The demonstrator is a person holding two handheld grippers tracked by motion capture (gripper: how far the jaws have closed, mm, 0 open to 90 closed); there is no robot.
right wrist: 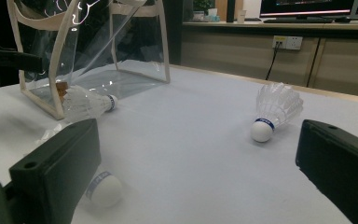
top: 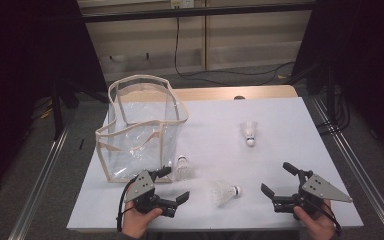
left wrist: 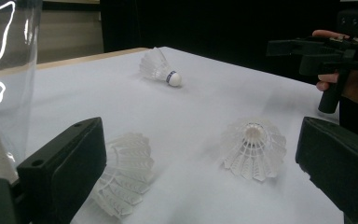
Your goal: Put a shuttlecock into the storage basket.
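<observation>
**Three shuttlecocks out on the table, bag standing empty**

Starting at the left, the clear plastic tote bag with cream trim (top: pixel 140 131) stands upright on the white table top (top: pixel 280 125), and as far as I can tell through its walls nothing is inside yet. The left gripper (top: pixel 172 186) rests just in front of it, jaws spread wide and holding nothing. Beside the bag's near corner lies one white feathered shuttlecock (top: pixel 183 167); a second white shuttlecock (top: pixel 225 192) lies between the two grippers, and a third white shuttlecock (top: pixel 250 133) sits well apart toward the far right. The right gripper (top: pixel 279 179) is likewise wide open and empty.

So I'd judge the packing hasn't begun: all three remain to be picked up.

The bag's glare obscures its floor, and the left jaw in each gripper view partly covers a shuttlecock.
</observation>
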